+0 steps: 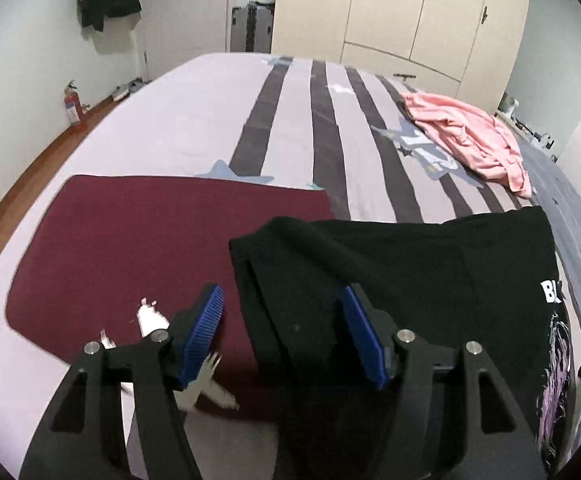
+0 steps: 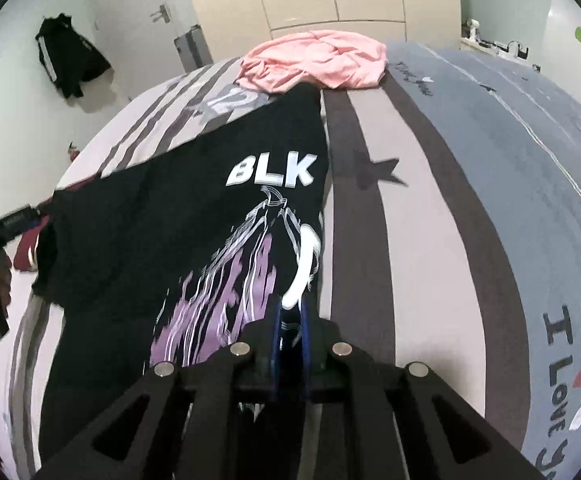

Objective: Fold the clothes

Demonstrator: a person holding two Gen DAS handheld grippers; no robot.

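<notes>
Folding black tee [image 2: 194, 216]: my right gripper [image 2: 290, 320] pinches its hem, left gripper [image 1: 282, 336] gapes empty above it. Next, regrip left edge.

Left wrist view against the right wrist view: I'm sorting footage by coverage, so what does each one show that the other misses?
Only the left wrist view shows the maroon garment spread flat, most of it bare, and the open left gripper above the black shirt's edge. Only the right wrist view shows the shirt's BLK print in full, the right gripper pinching the shirt's hem, and the "I Love You" lettering on the bedspread. Both show the black shirt, the pink garment and the wardrobe.
</notes>
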